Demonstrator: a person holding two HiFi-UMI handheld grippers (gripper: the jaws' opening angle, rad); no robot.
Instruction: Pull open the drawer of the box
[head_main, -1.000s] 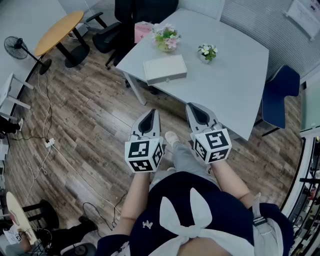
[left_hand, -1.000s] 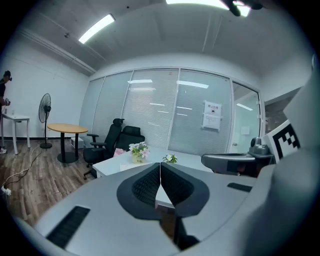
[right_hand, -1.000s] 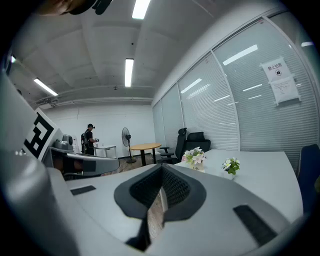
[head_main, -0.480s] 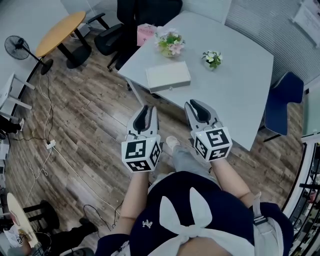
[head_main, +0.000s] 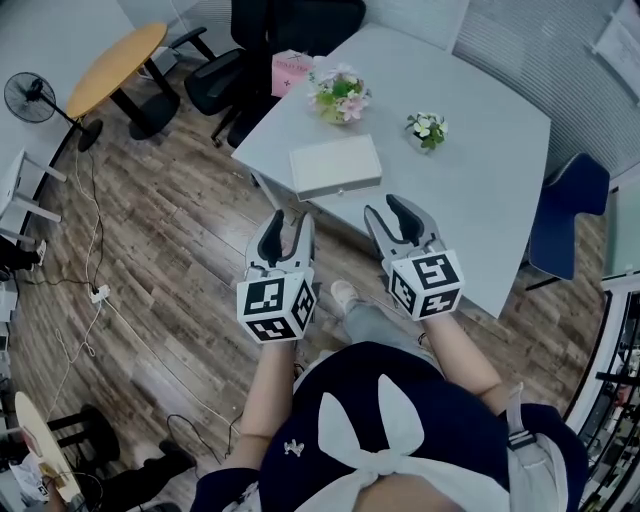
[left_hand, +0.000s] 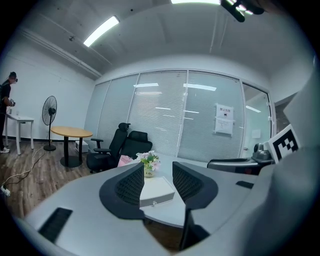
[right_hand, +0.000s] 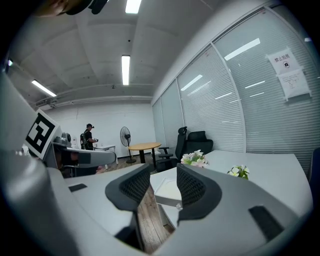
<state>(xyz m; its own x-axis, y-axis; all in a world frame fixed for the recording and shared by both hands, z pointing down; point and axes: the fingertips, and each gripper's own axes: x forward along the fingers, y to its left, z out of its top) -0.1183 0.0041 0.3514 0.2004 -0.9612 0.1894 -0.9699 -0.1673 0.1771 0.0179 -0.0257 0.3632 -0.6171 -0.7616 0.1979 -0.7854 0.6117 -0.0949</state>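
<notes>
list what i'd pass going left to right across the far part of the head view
standing fan, round wooden table, pink box, pot of pink flowers, small pot of white flowers, blue chair. Left out: the white drawer box, which spans the pink box and the pink flowers.

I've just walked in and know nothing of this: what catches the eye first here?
Two hand-held grippers with black-and-white marker cubes, the left gripper and right gripper, point at a grey table, jaws opening on nothing. Near its edge lies a flat white box, pink flowers behind it.
</notes>
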